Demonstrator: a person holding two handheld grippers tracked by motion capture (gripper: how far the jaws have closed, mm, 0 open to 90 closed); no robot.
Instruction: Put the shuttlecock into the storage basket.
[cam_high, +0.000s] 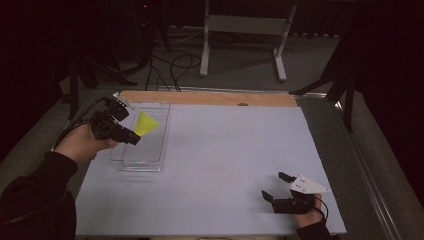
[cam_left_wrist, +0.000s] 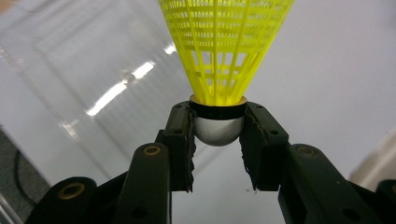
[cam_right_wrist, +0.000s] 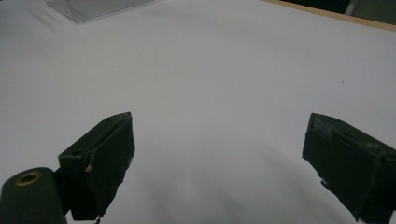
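Shuttlecock, yellow plastic w/ mesh skirt (cam_high: 145, 123), sits upper left in the high view, held above the clear plastic rectangular tray (cam_high: 150, 162) w/ skirt flaring toward upper right. Left tongs (cam_high: 131, 137) grip it at the base end; hand (cam_high: 82, 144) comes in from lower left. Right tongs (cam_high: 280, 188) rest lower right on the pale grey table (cam_high: 225, 150), jaws spread, nothing between them, well apart from tray.

Left gripper view: left tongs (cam_left_wrist: 218, 140) closed on the shuttlecock (cam_left_wrist: 224, 46) at its rounded silver-grey cap (cam_left_wrist: 218, 131), pads pressing the black band on both sides. Skirt points up to the top centre of the frame. Tray (cam_left_wrist: 84, 79) lies behind, left half of the frame, w/ light glare on its floor; table surface to the right.

Right gripper view: right tongs (cam_right_wrist: 217, 163) wide open, empty, one jaw at lower left, the other at lower right, bare table between. Corner of the tray (cam_right_wrist: 93, 7) at top left; wooden edge strip (cam_right_wrist: 336, 15) at top right.

Step in hand, as I judge it: carry phase, shuttlecock gripped and hovering over tray, prob. for placing inside. Next move calls for lowering over the tray floor, keeping clear of the thin walls, then easing the jaws apart so the cap doesn't roll. Right tongs needn't act unless the tray wants steadying.
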